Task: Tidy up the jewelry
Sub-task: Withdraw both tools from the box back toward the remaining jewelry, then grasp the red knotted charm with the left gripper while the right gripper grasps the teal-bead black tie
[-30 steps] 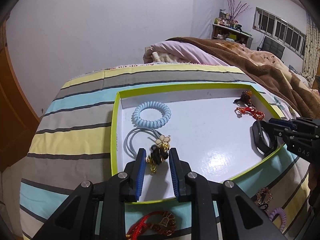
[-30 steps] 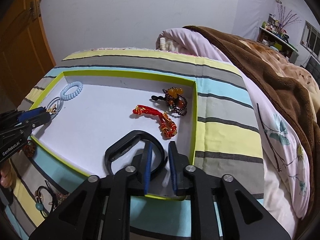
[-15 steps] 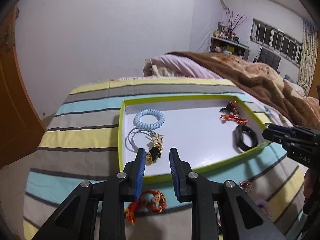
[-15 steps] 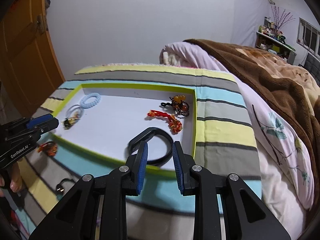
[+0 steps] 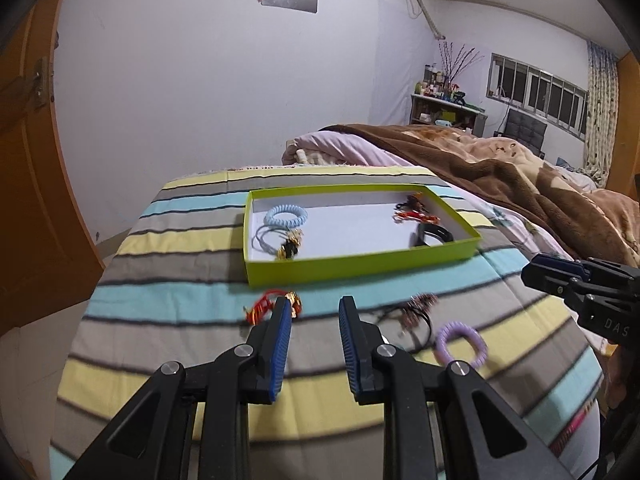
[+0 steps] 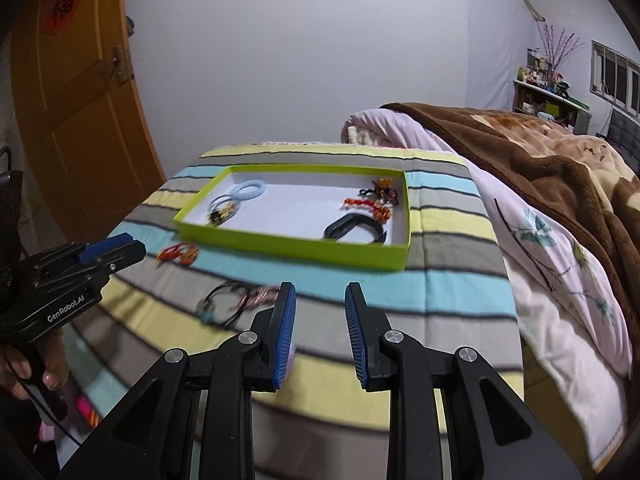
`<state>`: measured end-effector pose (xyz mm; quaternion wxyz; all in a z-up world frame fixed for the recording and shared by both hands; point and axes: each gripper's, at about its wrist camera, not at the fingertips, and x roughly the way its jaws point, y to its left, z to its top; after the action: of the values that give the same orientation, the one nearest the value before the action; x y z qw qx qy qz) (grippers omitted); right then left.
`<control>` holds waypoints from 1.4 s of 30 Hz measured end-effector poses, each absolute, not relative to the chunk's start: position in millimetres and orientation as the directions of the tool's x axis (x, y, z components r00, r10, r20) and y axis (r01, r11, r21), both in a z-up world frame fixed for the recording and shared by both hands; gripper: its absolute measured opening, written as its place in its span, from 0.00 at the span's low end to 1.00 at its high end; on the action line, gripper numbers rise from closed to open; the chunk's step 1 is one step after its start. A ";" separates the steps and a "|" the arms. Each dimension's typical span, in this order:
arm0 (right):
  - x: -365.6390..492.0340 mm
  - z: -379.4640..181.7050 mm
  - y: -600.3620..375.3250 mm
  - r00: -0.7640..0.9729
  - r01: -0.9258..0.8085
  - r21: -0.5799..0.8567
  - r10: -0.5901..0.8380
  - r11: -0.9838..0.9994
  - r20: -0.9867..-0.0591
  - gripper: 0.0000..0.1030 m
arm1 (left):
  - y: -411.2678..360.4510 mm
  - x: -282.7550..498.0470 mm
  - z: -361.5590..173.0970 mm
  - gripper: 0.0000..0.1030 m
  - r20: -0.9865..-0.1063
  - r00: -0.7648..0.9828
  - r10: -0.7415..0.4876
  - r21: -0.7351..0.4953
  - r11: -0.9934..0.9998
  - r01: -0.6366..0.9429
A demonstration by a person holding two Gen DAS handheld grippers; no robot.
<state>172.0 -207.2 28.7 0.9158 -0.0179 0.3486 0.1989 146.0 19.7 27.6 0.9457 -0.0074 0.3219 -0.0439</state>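
The green tray [image 5: 360,266] lies on the striped bedspread [image 5: 168,304] of the bed, near its far end. Inside, at its left end, a pale blue coil hair tie [image 5: 286,216] sits just beside a grey hair band with gold and black charms [image 5: 280,242]. At the right end lie a dark beaded piece [image 6: 384,190], a red and gold knotted bracelet [image 6: 368,206] and a black wristband [image 6: 354,230], close together.

On the bedspread in front of the tray, a red knotted charm [image 6: 178,254] lies to the left, and a dark hair tie with beads [image 6: 232,302] and a lilac coil hair tie [image 5: 460,342] lie nearer the middle; these are blurred, so their detail is hard to read.

The left tongs [image 5: 314,338] hang over the bedspread short of the tray, their blue pads spread with nothing between them. The right tongs [image 6: 320,334] are likewise spread and empty, over the stripes in front of the tray's right half. A hand [image 6: 24,368] grips the left tool's handle. A brown blanket [image 6: 540,152] covers the bed to the right.
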 end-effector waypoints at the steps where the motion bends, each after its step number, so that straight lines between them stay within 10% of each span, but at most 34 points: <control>1: 165.7 28.9 -208.4 0.681 -0.378 0.105 0.353 0.920 -0.642 0.26 | 18.5 138.3 27.5 0.23 -0.605 0.791 -0.089 -0.041 0.996 0.081; 42: 101.3 14.8 -224.5 0.675 -0.371 0.128 0.362 0.920 -0.643 0.26 | 27.3 64.7 23.0 0.24 -0.557 0.829 -0.056 -0.075 0.997 0.018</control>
<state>101.3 -224.5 14.8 0.9151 -0.0066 0.3499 0.2003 64.7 27.3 23.0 0.9557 -0.0331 0.2919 -0.0194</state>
